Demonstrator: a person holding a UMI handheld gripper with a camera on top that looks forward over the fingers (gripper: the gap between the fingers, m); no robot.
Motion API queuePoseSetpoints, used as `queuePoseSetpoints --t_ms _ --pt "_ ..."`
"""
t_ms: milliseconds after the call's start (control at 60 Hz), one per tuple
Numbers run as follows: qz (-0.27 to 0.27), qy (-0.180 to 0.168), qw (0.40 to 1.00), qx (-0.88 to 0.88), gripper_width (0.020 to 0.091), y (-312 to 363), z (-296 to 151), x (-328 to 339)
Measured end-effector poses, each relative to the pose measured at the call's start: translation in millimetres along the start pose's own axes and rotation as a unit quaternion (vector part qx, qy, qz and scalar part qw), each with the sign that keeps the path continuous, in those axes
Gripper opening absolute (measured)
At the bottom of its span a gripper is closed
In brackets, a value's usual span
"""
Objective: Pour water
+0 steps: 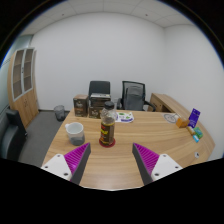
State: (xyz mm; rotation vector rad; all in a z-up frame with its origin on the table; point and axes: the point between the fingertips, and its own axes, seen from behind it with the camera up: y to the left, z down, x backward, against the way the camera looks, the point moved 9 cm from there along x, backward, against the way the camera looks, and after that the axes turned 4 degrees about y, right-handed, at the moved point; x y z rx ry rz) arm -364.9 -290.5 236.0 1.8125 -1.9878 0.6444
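At the upper left of the frame a tall wooden cabinet with glass doors stands against the white wall. Below it, the long light wooden surface fills the middle and lower part of the frame. In the lower left, the tool's left finger with its purple pad reaches forward over the surface. Just beyond that finger, left of centre, sits a squat white ceramic cup; what it holds cannot be seen from here. Just right of the cup, near the centre of the frame, stands a tall brownish cylindrical container with a darker lid on a small red coaster; its contents cannot be made out. Both vessels rest on the surface ahead of the tool, untouched. A round flat object lies further back on the surface. Behind it, in the upper centre, two black office chairs face the surface beside some boxes. In the lower right, the tool's right finger and purple pad mirror the left; the fingers are spread wide with nothing between them. At the right of the frame lie a purple item and a teal item.
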Motion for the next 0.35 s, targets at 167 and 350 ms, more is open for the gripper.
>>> queuePoseSetpoints --t_ms 167,350 --pt "0.010 0.013 1.000 -0.010 0.0860 4 20 33" --pt "0.013 0.004 1.000 -0.010 0.0860 6 20 47"
